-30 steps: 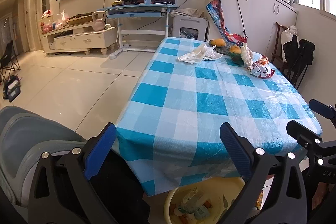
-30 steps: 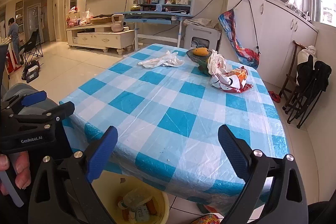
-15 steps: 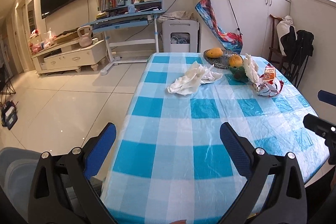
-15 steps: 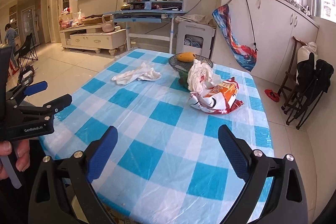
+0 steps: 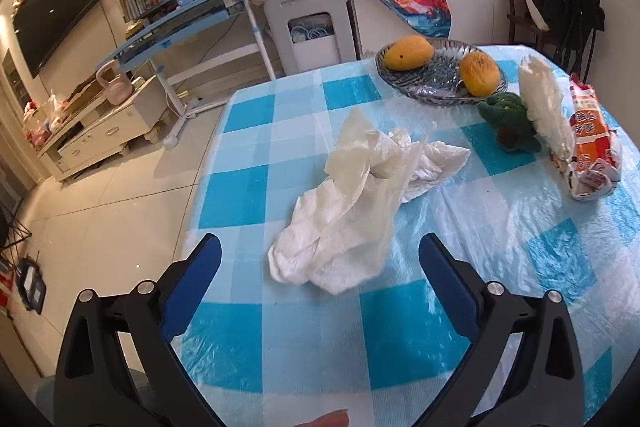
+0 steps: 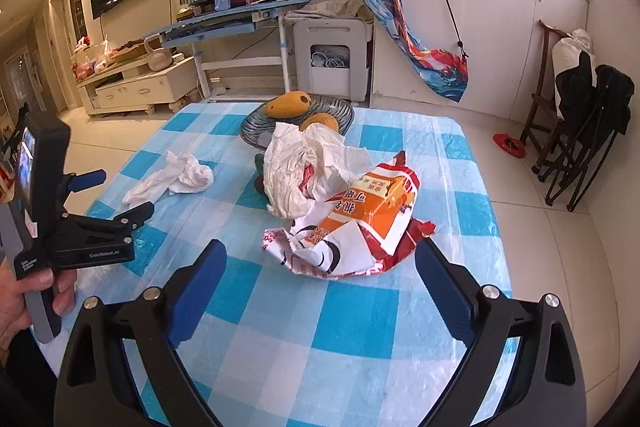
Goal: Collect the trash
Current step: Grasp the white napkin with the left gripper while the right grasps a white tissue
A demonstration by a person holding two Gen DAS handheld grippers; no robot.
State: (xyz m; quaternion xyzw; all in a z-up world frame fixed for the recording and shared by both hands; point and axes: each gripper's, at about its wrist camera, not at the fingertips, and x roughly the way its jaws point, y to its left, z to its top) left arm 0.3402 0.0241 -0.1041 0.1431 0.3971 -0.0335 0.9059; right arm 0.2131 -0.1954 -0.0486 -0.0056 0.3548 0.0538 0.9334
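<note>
Left wrist view: the left hand-held gripper [image 5: 320,267] is spread wide, empty, just short of the crumpled white plastic bag [image 5: 356,203] on the blue-and-white checked worktop [image 5: 500,227].

Right wrist view: the right hand-held gripper [image 6: 320,267] gapes empty, the torn orange, red and white snack wrapper [image 6: 360,223] lying close ahead between its fingers.

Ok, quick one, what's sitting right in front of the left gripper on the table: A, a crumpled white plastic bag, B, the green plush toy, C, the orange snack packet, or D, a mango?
A: in the left wrist view the open left gripper points at the crumpled white plastic bag lying on the checked tablecloth.
</note>
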